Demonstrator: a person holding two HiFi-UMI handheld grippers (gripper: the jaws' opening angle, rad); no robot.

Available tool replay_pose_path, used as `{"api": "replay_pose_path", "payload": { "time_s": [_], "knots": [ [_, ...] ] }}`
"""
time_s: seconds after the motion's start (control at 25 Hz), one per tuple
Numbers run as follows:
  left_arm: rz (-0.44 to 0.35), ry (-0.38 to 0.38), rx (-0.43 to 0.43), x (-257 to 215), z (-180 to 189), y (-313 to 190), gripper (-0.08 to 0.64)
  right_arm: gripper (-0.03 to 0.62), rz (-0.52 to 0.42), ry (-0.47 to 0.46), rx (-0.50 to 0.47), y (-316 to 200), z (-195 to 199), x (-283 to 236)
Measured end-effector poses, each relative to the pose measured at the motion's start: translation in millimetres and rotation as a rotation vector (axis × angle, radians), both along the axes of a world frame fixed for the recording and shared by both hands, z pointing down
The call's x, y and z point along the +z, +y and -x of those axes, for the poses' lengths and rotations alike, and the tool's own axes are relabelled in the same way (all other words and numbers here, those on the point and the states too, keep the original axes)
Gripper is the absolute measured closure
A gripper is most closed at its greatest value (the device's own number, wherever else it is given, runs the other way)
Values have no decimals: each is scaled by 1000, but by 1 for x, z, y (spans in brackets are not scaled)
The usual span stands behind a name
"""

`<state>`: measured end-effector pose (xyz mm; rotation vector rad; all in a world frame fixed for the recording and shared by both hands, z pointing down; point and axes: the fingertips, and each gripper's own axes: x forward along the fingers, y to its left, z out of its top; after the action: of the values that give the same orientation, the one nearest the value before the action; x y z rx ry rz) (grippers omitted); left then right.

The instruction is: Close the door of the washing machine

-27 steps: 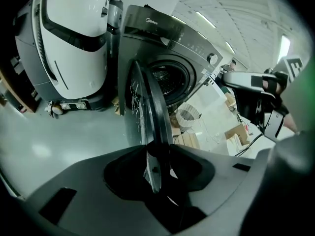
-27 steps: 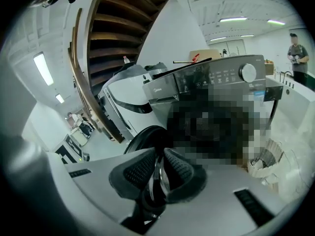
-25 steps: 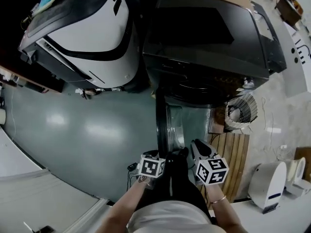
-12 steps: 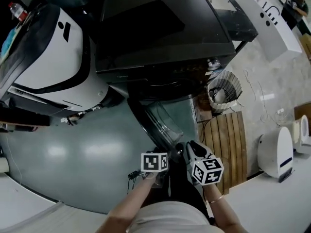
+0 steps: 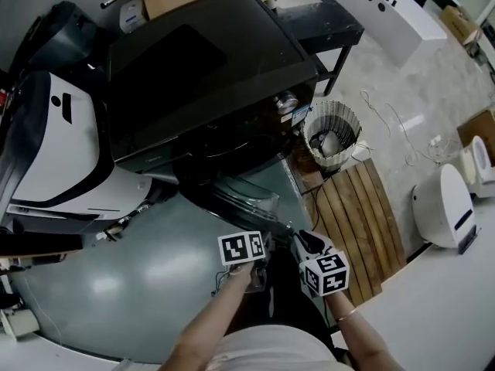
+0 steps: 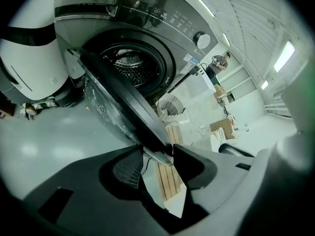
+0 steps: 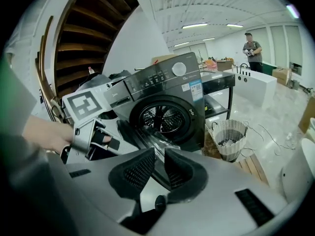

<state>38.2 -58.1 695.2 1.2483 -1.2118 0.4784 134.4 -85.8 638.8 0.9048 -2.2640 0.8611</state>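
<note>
The dark washing machine stood on the grey-green floor with its door open, swung out from the front toward the person. The steel drum showed through the round opening. In the head view the door's free edge ended just ahead of the two marker cubes, and both grippers met it there.

The left gripper pointed steeply down at that edge. Its jaws stood wide and had just been opening. The door's rim lay between them, close against the right-hand jaw and clear of the ribbed pad on the other side. The right gripper was just beside the left one. Its jaws were narrow and closed on the door's edge, which ran down into the slim gap between the pads and filled it. In the right gripper view the left gripper's marker cube and the hand holding it showed at the left, close to the door.

A pale wicker basket stood on the floor beside the washing machine, to its right in the head view. A slatted wooden mat lay next to it, nearer the person. A large white appliance with black trim stood on the machine's other side. A small white unit sat well apart at the right. Far back in the bright hall a person stood.
</note>
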Motion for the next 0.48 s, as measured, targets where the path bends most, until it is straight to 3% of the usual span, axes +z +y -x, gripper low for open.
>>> {"api": "replay_pose_path", "payload": {
  "time_s": [0.48],
  "knots": [
    [3,12,-44,2,-25,-69,347,460,-74,119,-198,-42,-11,45]
  ]
}}
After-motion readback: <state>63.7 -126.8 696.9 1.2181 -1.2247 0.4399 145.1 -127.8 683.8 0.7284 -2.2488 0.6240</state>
